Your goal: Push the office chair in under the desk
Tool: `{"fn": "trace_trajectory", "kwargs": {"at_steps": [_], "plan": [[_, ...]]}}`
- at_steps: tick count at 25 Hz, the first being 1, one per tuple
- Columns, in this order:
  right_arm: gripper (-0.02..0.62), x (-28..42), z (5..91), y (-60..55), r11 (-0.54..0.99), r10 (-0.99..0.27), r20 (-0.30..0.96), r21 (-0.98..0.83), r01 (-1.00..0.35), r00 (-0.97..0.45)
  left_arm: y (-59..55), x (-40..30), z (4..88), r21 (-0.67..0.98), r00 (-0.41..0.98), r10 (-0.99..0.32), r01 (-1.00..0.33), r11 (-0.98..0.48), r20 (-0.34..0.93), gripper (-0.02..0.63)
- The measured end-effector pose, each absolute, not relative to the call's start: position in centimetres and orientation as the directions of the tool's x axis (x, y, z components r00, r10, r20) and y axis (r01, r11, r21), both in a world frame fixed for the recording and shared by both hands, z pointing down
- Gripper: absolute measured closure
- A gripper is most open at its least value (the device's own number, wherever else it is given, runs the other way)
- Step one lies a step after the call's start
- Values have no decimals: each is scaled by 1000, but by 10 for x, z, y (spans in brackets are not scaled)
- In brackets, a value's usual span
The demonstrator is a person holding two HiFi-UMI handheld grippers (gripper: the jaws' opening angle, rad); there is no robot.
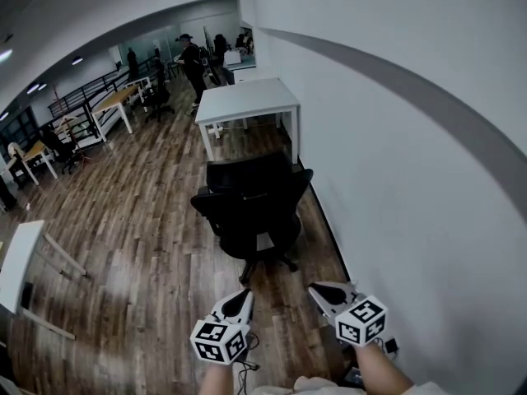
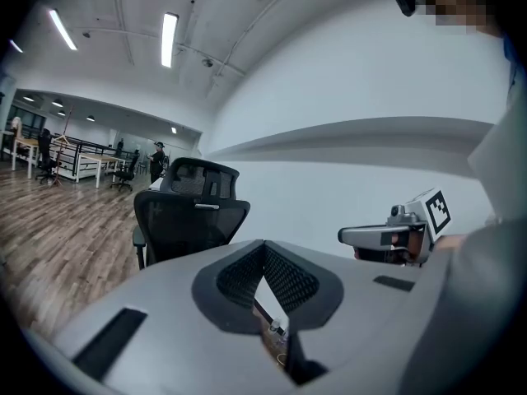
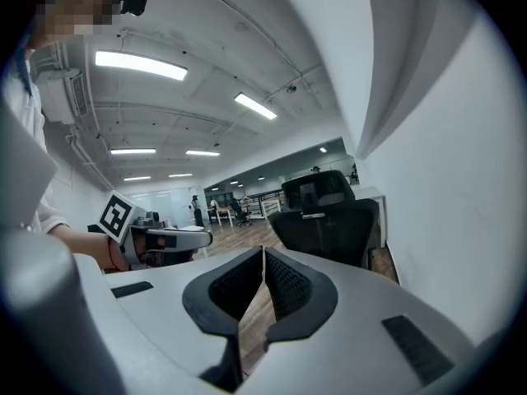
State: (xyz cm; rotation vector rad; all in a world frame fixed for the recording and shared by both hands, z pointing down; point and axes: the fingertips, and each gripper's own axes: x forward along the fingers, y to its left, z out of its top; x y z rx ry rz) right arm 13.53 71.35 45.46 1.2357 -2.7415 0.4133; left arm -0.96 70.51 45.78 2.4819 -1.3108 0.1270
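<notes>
A black office chair (image 1: pixel 251 204) stands on the wood floor with its mesh back towards me, pulled out from a white desk (image 1: pixel 247 99) that sits along the right wall. The chair (image 2: pixel 188 212) also fills the middle of the left gripper view, and the chair (image 3: pixel 328 216) shows right of centre in the right gripper view. My left gripper (image 1: pixel 241 299) and right gripper (image 1: pixel 323 293) are side by side near the bottom of the head view, both shut and empty, pointing at the chair and a short way from it. Neither touches it.
A white wall (image 1: pixel 412 163) runs close along the right. Part of a white table (image 1: pixel 18 262) lies at the left edge. Further desks, chairs and a person (image 1: pixel 193 60) are far back. Open wood floor (image 1: pixel 140 220) lies left of the chair.
</notes>
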Motion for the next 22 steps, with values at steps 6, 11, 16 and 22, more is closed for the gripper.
{"fn": "trace_trajectory", "kwargs": {"at_steps": [6, 11, 16, 22], "plan": [[560, 149, 457, 701, 641, -706, 211, -219, -736, -677, 692, -4, 455, 258, 542, -809, -834, -487, 227, 603], [560, 145, 462, 678, 653, -696, 199, -225, -723, -690, 671, -7, 458, 264, 536, -815, -837, -479, 220, 604], [560, 139, 457, 650, 652, -702, 185, -223, -725, -688, 641, -12, 456, 252, 548, -809, -831, -496, 213, 604], [560, 132, 455, 620, 651, -702, 180, -232, -723, -689, 611, -25, 450, 255, 556, -807, -825, -505, 199, 604]]}}
